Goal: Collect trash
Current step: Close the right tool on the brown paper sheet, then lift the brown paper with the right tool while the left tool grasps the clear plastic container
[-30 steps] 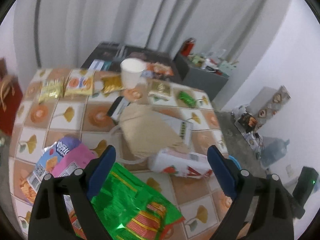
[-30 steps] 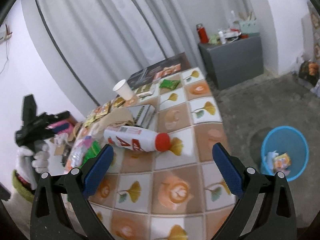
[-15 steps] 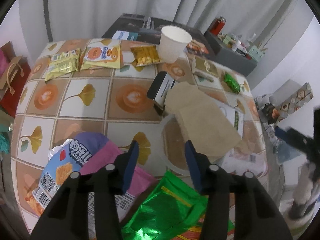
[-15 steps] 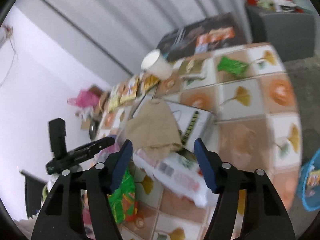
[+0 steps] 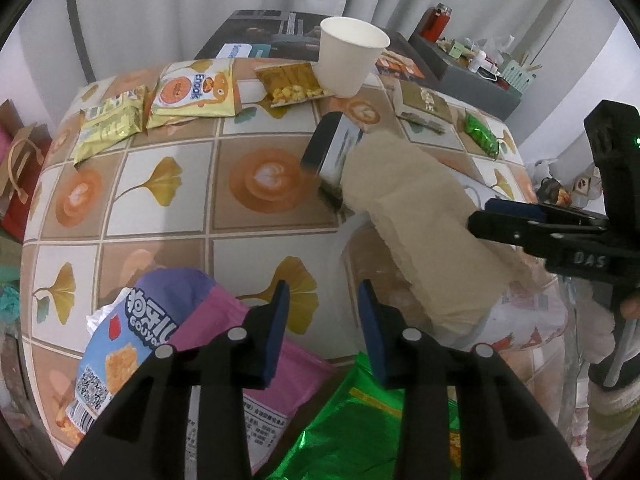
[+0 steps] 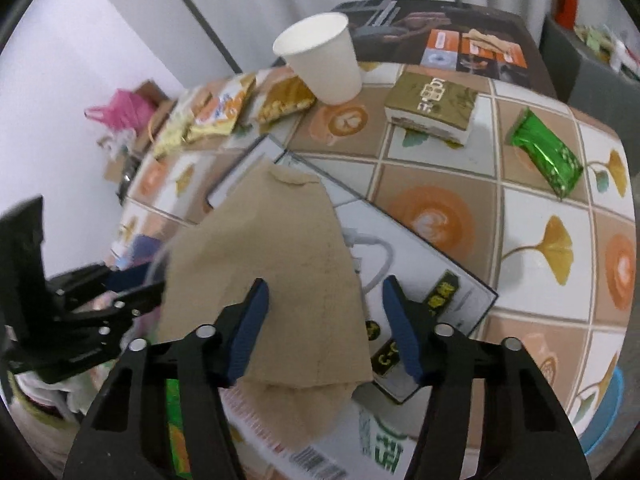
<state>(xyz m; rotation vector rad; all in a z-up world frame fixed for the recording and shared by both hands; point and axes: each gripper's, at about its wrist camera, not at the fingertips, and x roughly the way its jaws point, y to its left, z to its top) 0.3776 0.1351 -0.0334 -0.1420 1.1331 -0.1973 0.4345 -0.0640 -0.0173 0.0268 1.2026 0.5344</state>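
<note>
- Brown paper (image 6: 272,276), a flat torn sheet, lies draped over the white box (image 6: 420,280) and the white bottle (image 5: 532,320) near the middle of the tabletop (image 5: 160,216); it looks like the trash piece closest to hand.
- It looks light, limp and easy to crease, so I judge a pinch on its free lower edge, where it droops over the bottle, would hold better than one on the flat middle.
- Right tool (image 6: 324,328) hovers just above that lower edge, jaws partly apart with nothing between them.
- Left tool (image 5: 322,328) is beside the paper, over bare tabletop, jaws at a narrow gap and empty.
- Beside the paper on the left tool's side lie a pink and purple snack bag (image 5: 132,344) reading "GOUYO" and a shiny green bag (image 5: 360,420).
- Beyond the paper stands a white paper cup (image 5: 348,54), with a yellow packet (image 5: 192,92) marked "Snack" beside it.
- A gold-topped box (image 6: 432,108) and a green foil packet (image 6: 548,156) lie further from the paper, towards the cup's side; their print is not legible.
</note>
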